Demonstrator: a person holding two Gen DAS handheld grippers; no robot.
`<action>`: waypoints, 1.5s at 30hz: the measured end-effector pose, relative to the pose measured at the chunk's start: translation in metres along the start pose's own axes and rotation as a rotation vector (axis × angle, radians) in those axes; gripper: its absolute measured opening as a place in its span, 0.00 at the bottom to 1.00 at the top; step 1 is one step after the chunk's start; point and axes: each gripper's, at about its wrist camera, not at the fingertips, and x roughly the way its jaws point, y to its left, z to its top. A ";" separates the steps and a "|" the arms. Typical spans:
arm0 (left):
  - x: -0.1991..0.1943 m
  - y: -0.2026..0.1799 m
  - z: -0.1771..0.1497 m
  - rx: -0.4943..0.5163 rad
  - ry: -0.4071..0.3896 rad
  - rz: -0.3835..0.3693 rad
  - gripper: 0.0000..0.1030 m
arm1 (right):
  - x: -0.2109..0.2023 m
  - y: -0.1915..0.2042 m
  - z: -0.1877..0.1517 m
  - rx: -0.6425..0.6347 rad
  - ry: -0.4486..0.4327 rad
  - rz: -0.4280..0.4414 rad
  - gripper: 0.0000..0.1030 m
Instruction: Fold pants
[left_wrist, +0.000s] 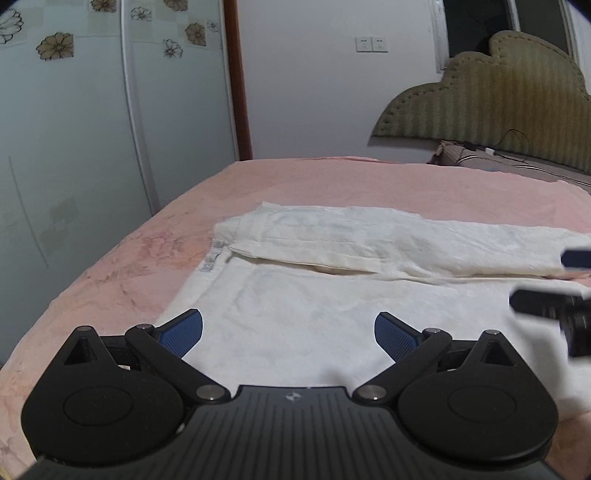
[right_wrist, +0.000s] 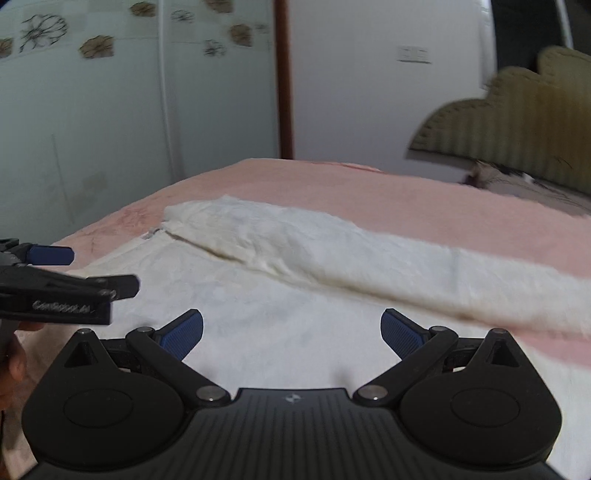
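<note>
A: Where are the pants?

B: The white pants (left_wrist: 332, 258) lie flat on the pink bed (left_wrist: 129, 266), one leg folded over along the far side, the other spread wide toward the cameras. A small label (left_wrist: 210, 262) shows at the waist end on the left.

A: And the tools?

B: The left tool (left_wrist: 288, 332) hovers low over the near leg with its blue pads spread wide, gripping nothing. The right tool (right_wrist: 291, 332) is likewise spread apart and empty above the same cloth.

A: What does each view add?

B: The left view is sharp and catches the right tool at its right edge, just above the cloth. The right view is blurred; it shows the left tool at its left edge, with part of the person's hand (right_wrist: 11, 362) beneath it, and the folded leg (right_wrist: 369, 258) running off to the right.

A: Beyond the bed?

B: A green padded headboard (left_wrist: 498, 103), a wardrobe with flower-patterned doors (left_wrist: 74, 110), and wall sockets (left_wrist: 371, 44).
</note>
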 end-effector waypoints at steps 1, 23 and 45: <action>0.006 0.004 0.003 -0.004 0.006 -0.002 0.98 | 0.012 -0.004 0.010 -0.020 -0.001 -0.001 1.00; 0.113 0.018 0.058 0.026 0.072 -0.029 0.97 | 0.299 -0.092 0.117 -0.103 0.255 0.311 0.21; 0.094 0.103 0.061 -0.671 0.076 -0.270 0.76 | 0.025 0.069 -0.051 -1.017 -0.167 0.122 0.10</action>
